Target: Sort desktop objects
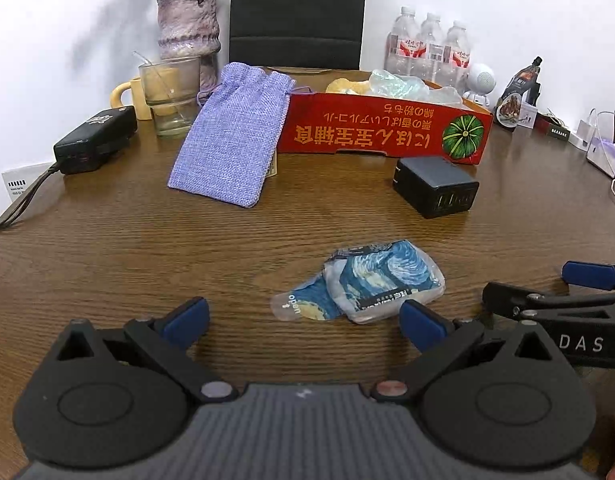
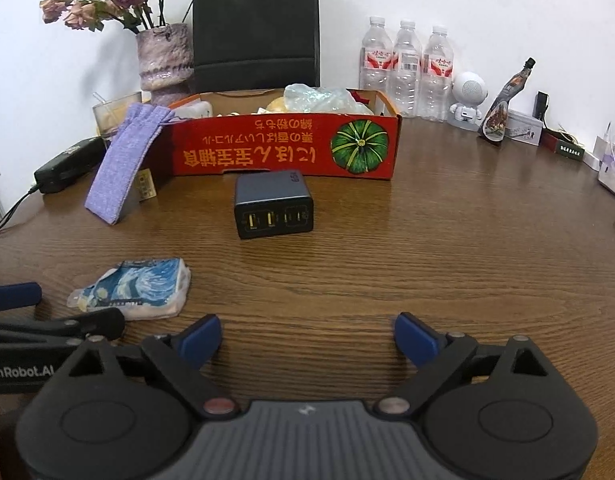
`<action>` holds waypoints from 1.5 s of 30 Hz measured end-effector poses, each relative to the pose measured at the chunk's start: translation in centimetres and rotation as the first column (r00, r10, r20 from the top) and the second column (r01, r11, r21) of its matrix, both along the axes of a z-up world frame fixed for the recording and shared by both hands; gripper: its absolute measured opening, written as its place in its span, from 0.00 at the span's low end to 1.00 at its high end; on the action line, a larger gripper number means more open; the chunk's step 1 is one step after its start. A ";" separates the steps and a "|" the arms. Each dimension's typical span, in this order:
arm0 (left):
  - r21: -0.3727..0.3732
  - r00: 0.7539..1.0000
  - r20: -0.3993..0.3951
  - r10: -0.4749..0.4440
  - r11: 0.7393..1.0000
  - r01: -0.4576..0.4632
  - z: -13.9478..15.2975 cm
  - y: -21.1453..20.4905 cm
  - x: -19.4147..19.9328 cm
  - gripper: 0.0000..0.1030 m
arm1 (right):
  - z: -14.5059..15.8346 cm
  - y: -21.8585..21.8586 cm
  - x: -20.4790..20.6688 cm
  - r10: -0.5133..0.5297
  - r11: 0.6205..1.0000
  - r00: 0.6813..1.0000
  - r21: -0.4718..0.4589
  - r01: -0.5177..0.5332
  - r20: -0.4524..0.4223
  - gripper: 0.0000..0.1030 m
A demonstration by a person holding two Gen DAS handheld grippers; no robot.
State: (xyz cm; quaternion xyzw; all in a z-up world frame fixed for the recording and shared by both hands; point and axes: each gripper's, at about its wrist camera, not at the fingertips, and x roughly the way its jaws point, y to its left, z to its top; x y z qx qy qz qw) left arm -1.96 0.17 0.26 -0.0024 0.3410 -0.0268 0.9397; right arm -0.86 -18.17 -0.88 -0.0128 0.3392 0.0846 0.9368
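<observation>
left tongs (image 1: 303, 322): I see them spread wide, nothing between the pads, low over the bench (image 1: 127, 248).
right tongs (image 2: 307, 340): spread too, empty, beside the left ones.
tissue pack (image 1: 371, 280): starry-print, flat on the bench just ahead of my left tongs, its flap open.
charger (image 2: 273, 204): black, ports facing me, just before the red box (image 2: 283, 152).
purple pouch (image 1: 231, 132): leans on the box's left end.

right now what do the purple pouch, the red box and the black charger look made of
Purple pouch: woven fabric, matte, with a visible coarse weave and a gathered top.
Red box: probably printed cardboard; brown inner wall, folded edges.
Black charger: likely hard plastic, smooth, slight sheen.
</observation>
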 end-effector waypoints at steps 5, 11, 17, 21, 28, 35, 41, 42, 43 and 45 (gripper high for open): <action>-0.001 1.000 -0.001 0.000 1.000 0.000 0.1 0.0 0.1 1.00 | -0.1 0.0 0.1 -0.008 1.000 1.000 -0.002 0.008 -0.004 0.96; -0.002 1.000 -0.001 0.001 1.000 -0.001 0.1 0.0 0.0 1.00 | -0.1 0.0 0.1 -0.009 1.000 1.000 -0.002 0.009 -0.005 0.97; -0.003 1.000 0.000 0.009 1.000 -0.009 0.2 -0.4 -0.1 1.00 | -0.1 0.0 0.2 -0.017 1.000 1.000 -0.003 0.017 -0.009 0.99; -0.003 1.000 0.000 0.009 1.000 -0.009 0.2 -0.5 -0.1 1.00 | -0.1 0.0 0.3 -0.026 1.000 1.000 -0.008 0.026 -0.010 1.00; 0.024 1.000 -0.006 -0.007 1.000 0.007 0.1 -0.6 0.0 1.00 | -0.1 -0.1 0.2 -0.036 0.999 0.999 -0.014 0.036 -0.011 1.00; 0.030 1.000 -0.008 -0.012 0.999 0.012 0.0 -0.6 0.1 1.00 | -0.1 -0.1 0.2 -0.036 0.999 0.999 -0.014 0.035 -0.010 1.00; 0.027 1.000 -0.006 -0.012 1.000 0.012 0.1 -0.5 0.1 1.00 | -0.1 -0.2 0.3 -0.011 1.000 1.000 -0.020 0.011 -0.012 1.00; 0.025 1.000 -0.005 -0.011 1.000 0.011 0.1 -0.5 0.2 1.00 | -0.1 -0.3 0.4 0.006 1.000 1.000 -0.021 -0.006 -0.014 1.00; 0.019 1.000 0.005 -0.013 1.000 0.013 0.2 -0.3 0.2 1.00 | -0.1 -0.4 0.5 0.022 0.999 1.000 -0.022 -0.023 -0.015 1.00; -0.003 0.998 0.051 -0.024 1.000 0.025 1.4 0.5 0.5 1.00 | 0.2 -0.4 0.9 0.071 0.997 0.997 -0.023 -0.071 -0.035 1.00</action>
